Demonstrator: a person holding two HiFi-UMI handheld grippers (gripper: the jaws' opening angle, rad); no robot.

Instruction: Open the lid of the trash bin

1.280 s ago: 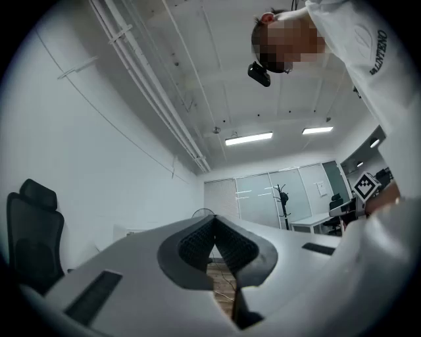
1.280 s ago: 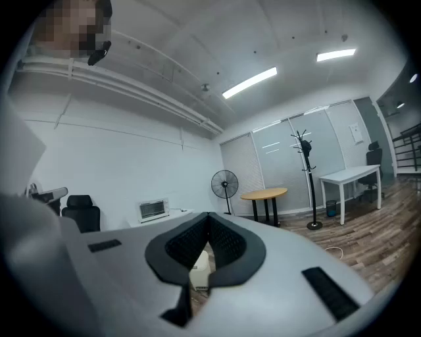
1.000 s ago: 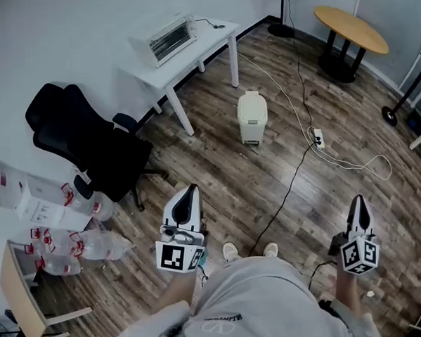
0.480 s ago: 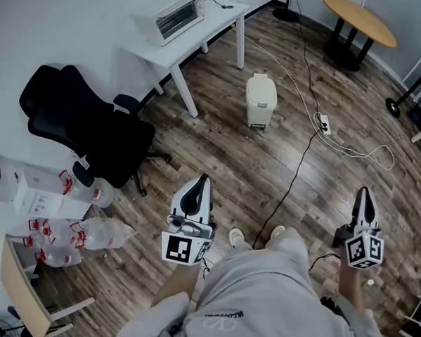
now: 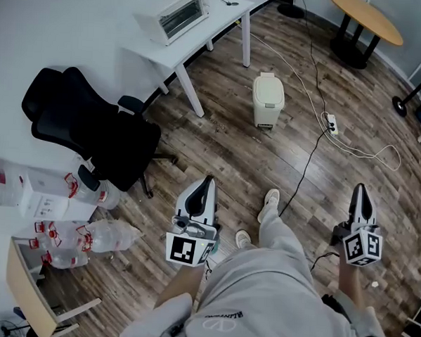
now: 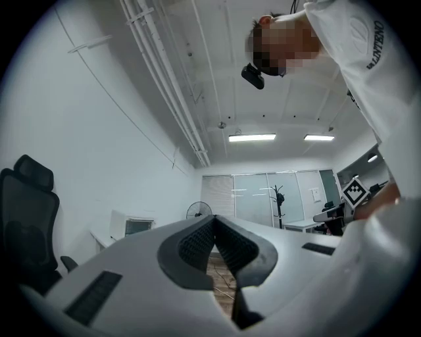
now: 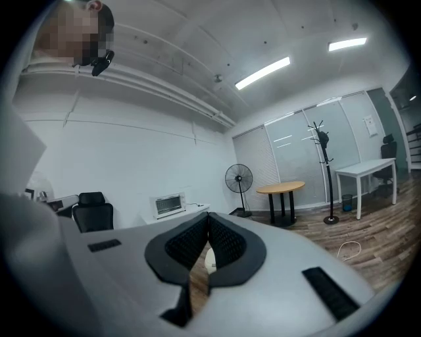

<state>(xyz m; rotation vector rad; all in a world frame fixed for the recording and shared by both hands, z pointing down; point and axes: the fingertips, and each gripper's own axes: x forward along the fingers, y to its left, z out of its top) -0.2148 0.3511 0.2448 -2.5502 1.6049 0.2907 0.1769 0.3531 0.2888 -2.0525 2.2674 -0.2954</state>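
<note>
person nearing closed bin (image 5: 268,98) at twelve o'clock, left gripper (image 5: 207,183) and right gripper (image 5: 359,190) clenched empty; next, reach lid.

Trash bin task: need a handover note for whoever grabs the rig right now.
Left gripper: jaws shut, empty.
Right gripper: jaws shut, empty.
Small cream plastic trash bin: stands on the wood floor ahead, out of reach, near the white desk; lid down.
Done: nothing yet.
Left: walk up, open the lid; mind the black cable across the path.
</note>
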